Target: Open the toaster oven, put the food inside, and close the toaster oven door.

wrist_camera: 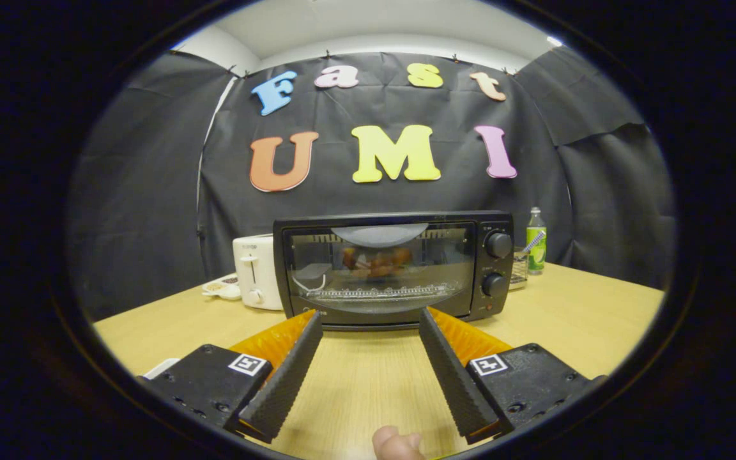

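We held the gripper (pixel 371 322) wide open with nothing between its fingers, both of them resting low over the wooden table (pixel 598 319) and aimed at the toaster oven (pixel 393 268) just ahead. That spread and that aim suited, in our judgement, an approach to the front of the oven rather than a grasp of any food. Each finger mount carried a small square marker, a coded pattern and not writing. Near us, between the fingers at the table's edge, a fingertip (pixel 397 444) showed.

The toaster oven sat at the middle of the table, its glass door (pixel 374 271) shut and facing us, two knobs (pixel 498 263) stacked on its right panel. Through the glass we made out a wire rack and something brownish-orange above it, which looked like the food (pixel 377 260) already inside, though reflections blurred it and we could not be sure. If so, the task looked near its end.

Small lettering at the door's lower left and beside the knobs was too fine to read. To the left stood a white toaster (pixel 256 278) with an unreadable mark, a small dish (pixel 221 289) beside it. Far right stood a green-labelled bottle (pixel 536 246), its label illegible.
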The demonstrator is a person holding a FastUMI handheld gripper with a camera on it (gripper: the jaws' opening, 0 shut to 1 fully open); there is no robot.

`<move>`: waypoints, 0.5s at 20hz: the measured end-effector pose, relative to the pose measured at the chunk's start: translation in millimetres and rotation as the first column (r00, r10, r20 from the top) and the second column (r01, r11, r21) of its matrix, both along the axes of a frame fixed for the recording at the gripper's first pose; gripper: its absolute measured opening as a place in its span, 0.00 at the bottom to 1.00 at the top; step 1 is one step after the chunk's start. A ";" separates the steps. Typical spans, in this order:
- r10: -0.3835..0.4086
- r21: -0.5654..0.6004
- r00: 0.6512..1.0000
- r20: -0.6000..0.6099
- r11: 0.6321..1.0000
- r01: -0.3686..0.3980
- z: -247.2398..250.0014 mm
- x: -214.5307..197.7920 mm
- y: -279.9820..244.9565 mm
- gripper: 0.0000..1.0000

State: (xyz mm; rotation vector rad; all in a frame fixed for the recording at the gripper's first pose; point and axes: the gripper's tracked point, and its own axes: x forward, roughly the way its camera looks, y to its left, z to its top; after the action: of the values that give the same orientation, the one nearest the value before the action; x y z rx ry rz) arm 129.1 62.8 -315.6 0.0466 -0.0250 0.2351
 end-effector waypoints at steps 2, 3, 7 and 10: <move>-0.019 0.023 0.997 0.072 1.000 0.017 27.0 -19.7 -13.7 1.00; -0.030 0.011 0.994 0.101 1.000 0.029 41.4 -30.2 -19.3 1.00; -0.066 -0.101 0.990 0.127 0.992 0.079 86.0 -72.9 -39.0 1.00; -0.052 -0.067 0.993 0.108 0.996 0.060 126.4 -122.1 -46.2 1.00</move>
State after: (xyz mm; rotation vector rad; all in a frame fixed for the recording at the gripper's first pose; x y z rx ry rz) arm 7.0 16.6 -189.2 -0.0361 -0.1237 0.1821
